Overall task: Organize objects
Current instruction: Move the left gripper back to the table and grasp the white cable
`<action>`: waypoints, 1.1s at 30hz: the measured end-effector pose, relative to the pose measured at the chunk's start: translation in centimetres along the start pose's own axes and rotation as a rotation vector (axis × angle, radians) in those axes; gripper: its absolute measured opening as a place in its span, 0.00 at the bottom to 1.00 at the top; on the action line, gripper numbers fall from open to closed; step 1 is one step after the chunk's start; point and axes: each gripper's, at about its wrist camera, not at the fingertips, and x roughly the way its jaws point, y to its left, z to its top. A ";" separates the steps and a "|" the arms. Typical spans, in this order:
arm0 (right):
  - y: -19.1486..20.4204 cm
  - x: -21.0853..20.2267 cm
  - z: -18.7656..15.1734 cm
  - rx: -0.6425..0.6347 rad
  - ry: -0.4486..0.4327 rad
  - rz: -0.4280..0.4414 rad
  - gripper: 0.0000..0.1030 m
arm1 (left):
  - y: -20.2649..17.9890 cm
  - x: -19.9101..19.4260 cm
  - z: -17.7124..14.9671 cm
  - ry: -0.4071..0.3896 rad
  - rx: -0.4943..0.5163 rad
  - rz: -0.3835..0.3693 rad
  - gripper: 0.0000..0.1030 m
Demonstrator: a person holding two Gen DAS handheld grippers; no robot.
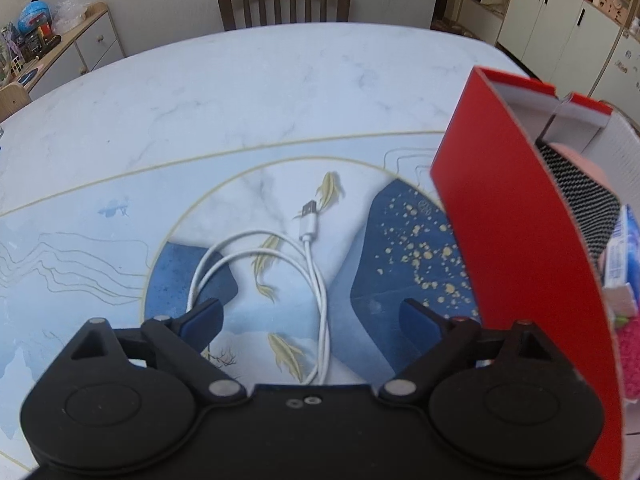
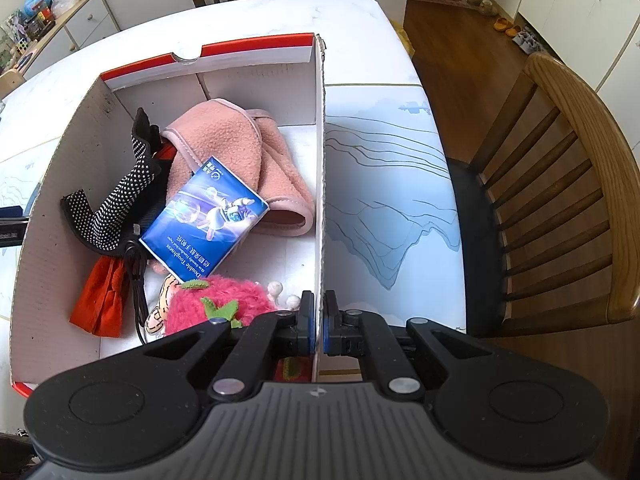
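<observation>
Two hand-held grippers show. The left hand-held gripper (image 1: pixel 310 318) hangs wide open over a coiled white USB cable (image 1: pixel 308 264) lying on the patterned mat (image 1: pixel 80 248) of the marble counter (image 1: pixel 240 80), nothing between its fingers; the cable's plug points toward 12 o'clock. At 3 o'clock from it stands the red cardboard box (image 1: pixel 516 248). The right hand-held gripper (image 2: pixel 319 326) is clamped on the box's right wall (image 2: pixel 320 184). Inside lie a pink fleece cloth (image 2: pixel 240 152), a blue tissue pack (image 2: pixel 204 220), a dotted black glove (image 2: pixel 120 200) and a strawberry plush (image 2: pixel 216 312).
</observation>
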 end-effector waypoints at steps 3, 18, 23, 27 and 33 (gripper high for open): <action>0.0 0.0 0.0 0.000 0.000 0.000 0.03 | -0.2 0.7 -0.1 0.010 0.008 0.009 0.82; 0.0 0.0 0.0 -0.007 0.000 0.005 0.03 | -1.0 1.0 -0.3 0.031 0.028 -0.008 0.42; 0.0 0.0 0.0 -0.008 0.000 0.007 0.03 | -0.8 0.8 -0.2 0.030 0.018 -0.029 0.31; 0.0 0.1 -0.1 -0.008 0.002 0.007 0.03 | -0.3 0.7 -0.1 0.031 0.000 -0.053 0.18; 0.1 0.2 -0.2 -0.006 0.005 0.008 0.03 | 0.9 0.8 0.0 0.029 -0.042 -0.064 0.02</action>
